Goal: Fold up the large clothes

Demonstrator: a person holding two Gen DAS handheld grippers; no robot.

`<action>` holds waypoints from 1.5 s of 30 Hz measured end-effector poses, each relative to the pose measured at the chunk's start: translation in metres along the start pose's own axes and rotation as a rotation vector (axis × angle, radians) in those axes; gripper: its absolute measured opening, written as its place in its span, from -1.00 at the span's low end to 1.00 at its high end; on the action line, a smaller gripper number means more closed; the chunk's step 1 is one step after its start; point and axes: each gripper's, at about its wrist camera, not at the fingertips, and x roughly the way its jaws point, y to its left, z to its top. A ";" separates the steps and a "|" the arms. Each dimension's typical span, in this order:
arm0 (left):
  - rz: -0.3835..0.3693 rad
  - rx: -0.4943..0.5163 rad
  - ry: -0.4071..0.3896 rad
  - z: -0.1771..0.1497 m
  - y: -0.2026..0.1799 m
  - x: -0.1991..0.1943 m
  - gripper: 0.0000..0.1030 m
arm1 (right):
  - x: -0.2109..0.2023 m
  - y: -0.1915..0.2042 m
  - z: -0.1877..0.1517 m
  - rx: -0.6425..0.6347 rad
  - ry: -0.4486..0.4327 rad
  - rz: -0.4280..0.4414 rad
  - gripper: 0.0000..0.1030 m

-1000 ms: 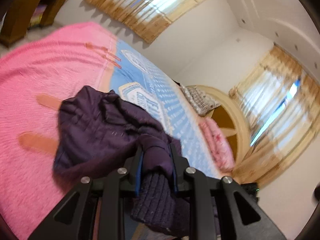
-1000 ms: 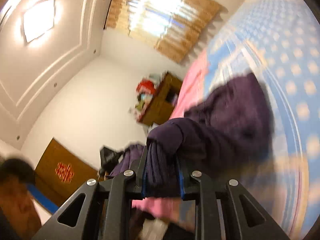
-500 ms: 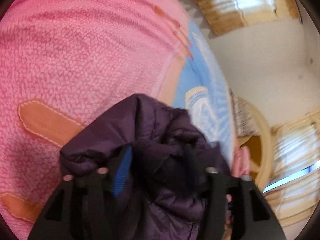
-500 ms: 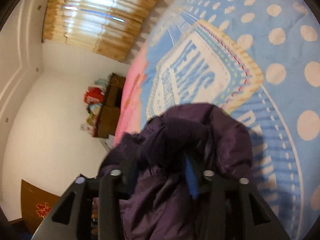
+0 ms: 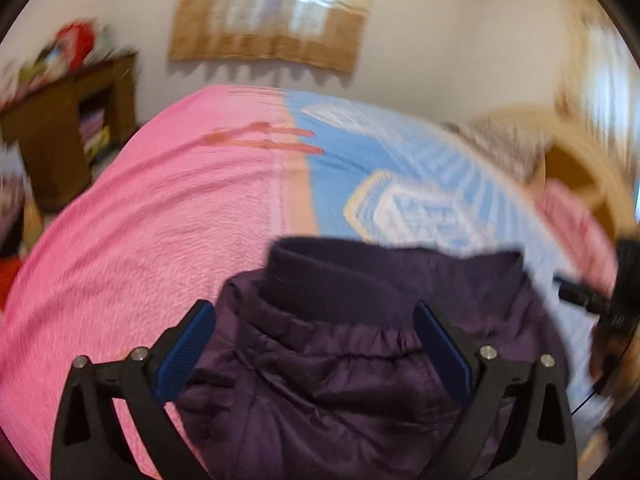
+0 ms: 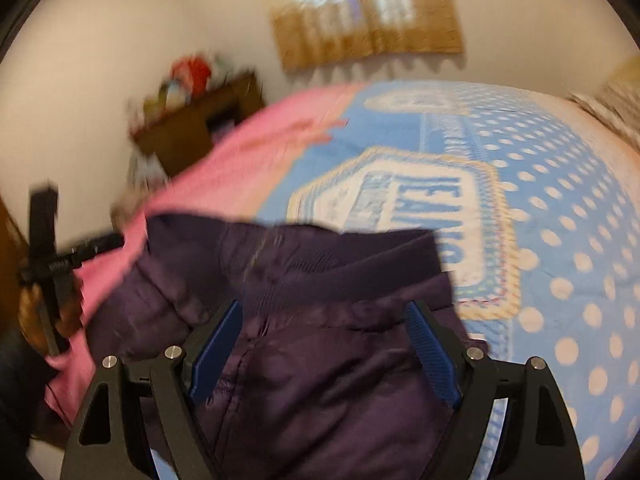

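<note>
While both sets of jaws have just been opening, the purple jacket [image 5: 360,360] lies on the bed between the spread pads, not pinched by either. Left gripper [image 5: 316,344]: jaws wide, blue pads [image 5: 188,348] standing off the fabric on each side, ribbed hem band [image 5: 340,276] running across just ahead of them. Right gripper [image 6: 324,344]: jaws also apart, jacket between them, pads clear of it as far as the blur lets me tell.

Jacket sits at the near edge of the bed, straddling the seam where the pink blanket [image 5: 140,232] meets the blue dotted blanket [image 6: 560,208]. Its far hem is a straight line; beyond it both blankets are bare up to the far side. In the right wrist view the jacket's left portion lies over the pink part near the bed's near-left corner.

Wooden cabinet [image 6: 196,128] stands off the far-left corner against the wall, curtained window [image 5: 268,28] behind. Rounded wooden headboard [image 5: 572,160] and pillows at right. Frames are motion-blurred.
</note>
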 end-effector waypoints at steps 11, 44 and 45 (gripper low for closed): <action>0.068 0.147 0.020 -0.020 -0.029 0.031 -0.85 | 0.020 0.022 -0.023 -0.135 -0.023 -0.157 -0.48; 0.129 0.094 -0.113 -0.013 -0.039 0.013 -0.94 | -0.015 0.035 -0.013 -0.084 -0.256 -0.186 -0.50; 0.144 0.079 -0.146 -0.008 -0.038 0.006 -1.00 | -0.019 0.038 -0.010 -0.089 -0.277 -0.201 -0.50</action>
